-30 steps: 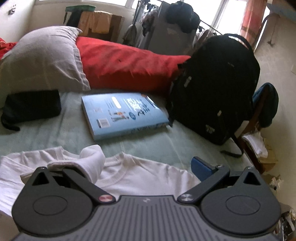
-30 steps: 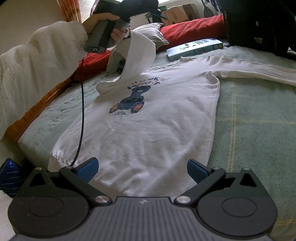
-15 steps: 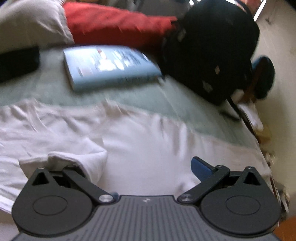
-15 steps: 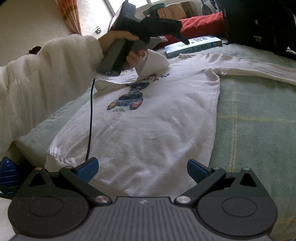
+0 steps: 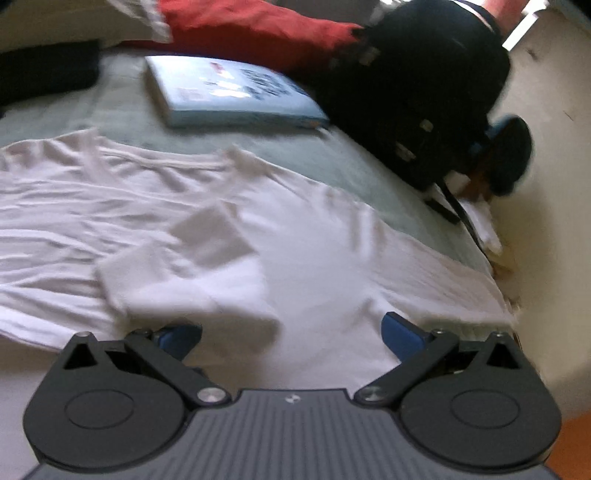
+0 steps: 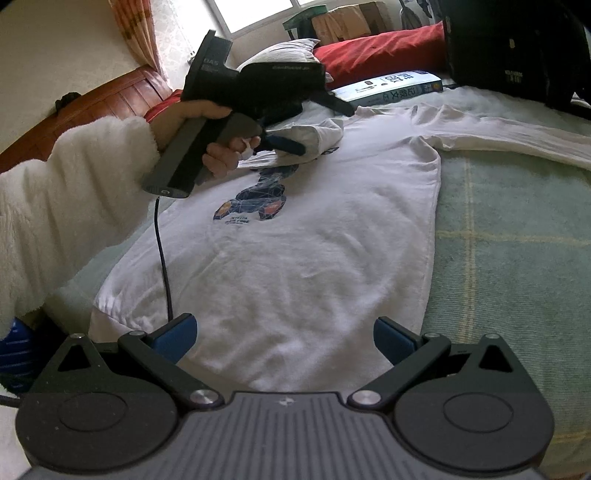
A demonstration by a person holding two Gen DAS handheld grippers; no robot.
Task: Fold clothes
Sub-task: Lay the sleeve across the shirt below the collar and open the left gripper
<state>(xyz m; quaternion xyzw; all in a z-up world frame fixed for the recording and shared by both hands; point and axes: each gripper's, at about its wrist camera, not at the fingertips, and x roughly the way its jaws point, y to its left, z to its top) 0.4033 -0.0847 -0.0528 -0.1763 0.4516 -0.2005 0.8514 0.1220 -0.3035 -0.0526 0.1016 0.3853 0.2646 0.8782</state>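
White shirt (image 6: 317, 236) lies beneath both parted tongs (image 5: 291, 332).

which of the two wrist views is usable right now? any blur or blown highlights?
Left wrist: motion-smeared, the book cover text unreadable and shirt folds soft; only the left gripper body is sharp. Right wrist: crisp, shirt print and book spine characters resolve; the window is blown out; fisheye bends the bed edges.
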